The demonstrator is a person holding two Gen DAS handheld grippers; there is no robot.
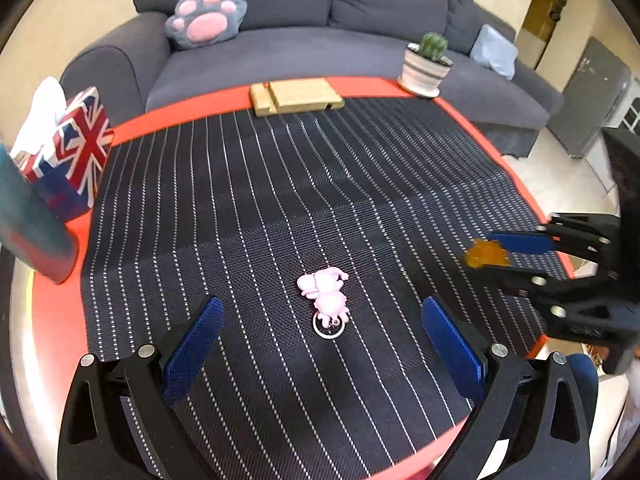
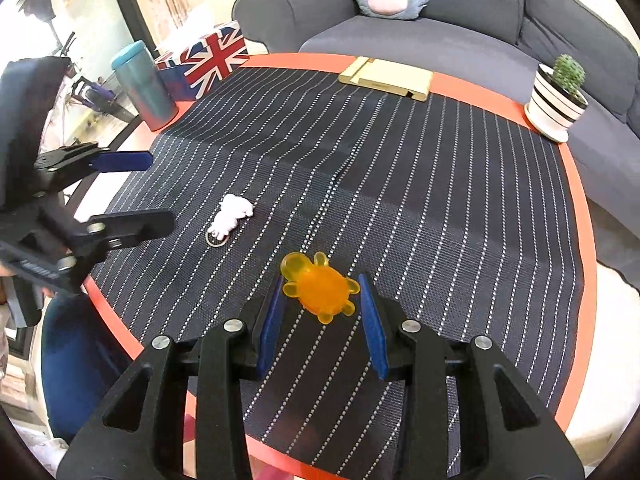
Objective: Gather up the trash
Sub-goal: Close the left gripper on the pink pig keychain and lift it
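Observation:
An orange translucent turtle toy sits between the blue pads of my right gripper, which is shut on it and holds it above the striped mat. In the left wrist view the same turtle shows in the right gripper near the table's right edge. A pink figure keychain with a metal ring lies on the mat, directly below my left gripper, whose jaws stand wide apart with nothing between them. From the right wrist view the keychain lies just right of the left gripper.
A Union Jack tissue box and a teal tumbler stand at the table's left. A wooden block and a potted cactus sit along the far red rim. A grey sofa lies behind.

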